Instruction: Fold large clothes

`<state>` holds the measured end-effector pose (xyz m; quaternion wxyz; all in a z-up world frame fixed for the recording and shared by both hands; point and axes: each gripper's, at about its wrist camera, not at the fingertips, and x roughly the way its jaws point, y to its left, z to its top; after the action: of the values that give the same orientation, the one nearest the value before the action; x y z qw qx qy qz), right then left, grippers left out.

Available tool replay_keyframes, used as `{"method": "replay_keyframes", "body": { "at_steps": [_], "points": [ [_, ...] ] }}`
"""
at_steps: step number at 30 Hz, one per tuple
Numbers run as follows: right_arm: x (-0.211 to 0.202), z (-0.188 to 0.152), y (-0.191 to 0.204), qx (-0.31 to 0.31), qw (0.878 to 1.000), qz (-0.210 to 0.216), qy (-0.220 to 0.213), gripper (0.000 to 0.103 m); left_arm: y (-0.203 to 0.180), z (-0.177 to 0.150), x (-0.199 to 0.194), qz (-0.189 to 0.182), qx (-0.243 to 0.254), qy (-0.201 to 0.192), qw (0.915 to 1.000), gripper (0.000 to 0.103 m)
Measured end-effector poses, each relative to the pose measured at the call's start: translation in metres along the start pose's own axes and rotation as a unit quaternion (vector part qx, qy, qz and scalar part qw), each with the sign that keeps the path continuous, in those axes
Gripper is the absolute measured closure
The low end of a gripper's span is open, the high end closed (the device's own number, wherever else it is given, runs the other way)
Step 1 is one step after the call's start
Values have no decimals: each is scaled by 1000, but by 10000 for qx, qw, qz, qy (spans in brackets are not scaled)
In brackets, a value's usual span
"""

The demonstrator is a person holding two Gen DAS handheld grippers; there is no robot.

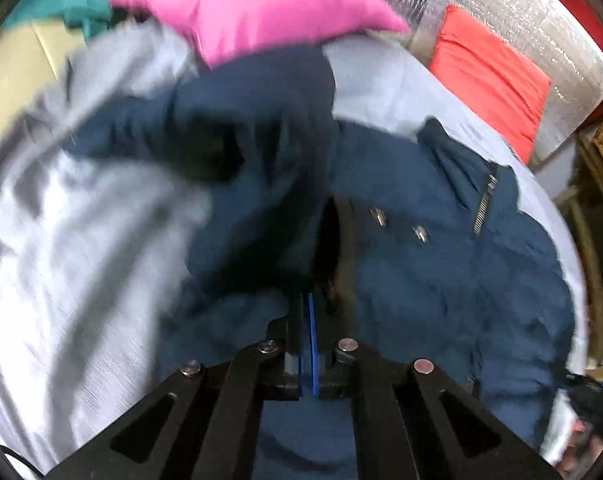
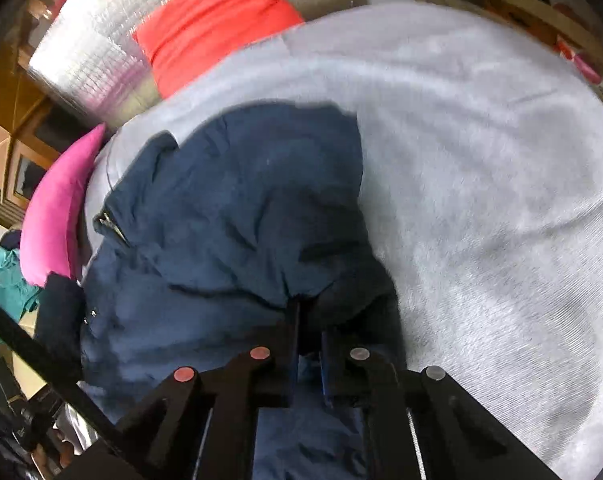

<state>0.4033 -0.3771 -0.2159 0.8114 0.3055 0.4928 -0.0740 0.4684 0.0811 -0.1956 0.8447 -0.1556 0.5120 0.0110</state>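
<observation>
Blurring hides much of the navy jacket (image 1: pixel 441 272); its fabric is clamped by the left gripper (image 1: pixel 310 320) and pinched by the right gripper (image 2: pixel 309 328), fingertips buried in folds.

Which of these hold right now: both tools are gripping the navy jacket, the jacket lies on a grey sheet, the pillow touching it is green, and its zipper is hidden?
1. Both tools grip the navy jacket. True: the left tool and the right tool are each shut on its fabric.
2. The jacket lies on a grey sheet. True.
3. The pillow at the jacket's edge is green. False: it is a pink pillow.
4. No zipper shows. False: a metal zipper is visible.
</observation>
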Motion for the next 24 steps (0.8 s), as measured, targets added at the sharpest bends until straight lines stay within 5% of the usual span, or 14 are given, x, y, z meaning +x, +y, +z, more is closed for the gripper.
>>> {"method": "replay_keyframes", "body": {
  "at_steps": [1,2,3,4,5,6,10,11,12,13,15,18,22,24],
  "points": [
    [-2,0,-2,76,10000,53,-22,90,1,-5,-4,-94,-99,-20,9999,97],
    [-4,2,-6,187,9997,140,-19,86,-3,-10,-7,-115,-79,-23,9999,80],
    [-4,2,-9,265,9994,226,2,79,-7,-13,-8,-119,10,22,9999,47],
    [-4,2,-15,458,9983,362,38,72,-13,-16,-7,-120,148,76,9998,34],
    [-4,1,-20,628,9967,500,66,52,-18,-20,-8,-102,272,33,9996,29],
    [-2,0,-23,720,9954,621,86,38,-23,-21,-8,-56,349,-54,9994,29],
    [-5,-6,-12,507,9969,608,20,38,-36,-16,9,116,570,-107,9982,30],
    [-6,-7,-5,345,9976,605,-9,38,-39,-15,18,196,641,-68,9977,40],
    [-3,-7,4,242,9978,618,-6,40,-40,-12,26,300,730,-42,9969,63],
    [-2,-6,6,155,9981,604,-2,43,-40,-11,33,394,814,-41,9959,72],
    [6,-5,13,-128,9994,320,22,68,-38,-10,38,479,768,-119,9958,85],
    [8,-5,10,-234,9996,165,55,86,-36,-10,15,405,661,-233,9967,92],
    [-16,-7,17,-398,9991,148,-56,89,-32,-15,-28,354,510,-635,9961,92],
    [-9,-9,23,-547,9985,-74,-47,89,-36,-22,-10,648,796,-361,9941,92]
  ]
}}
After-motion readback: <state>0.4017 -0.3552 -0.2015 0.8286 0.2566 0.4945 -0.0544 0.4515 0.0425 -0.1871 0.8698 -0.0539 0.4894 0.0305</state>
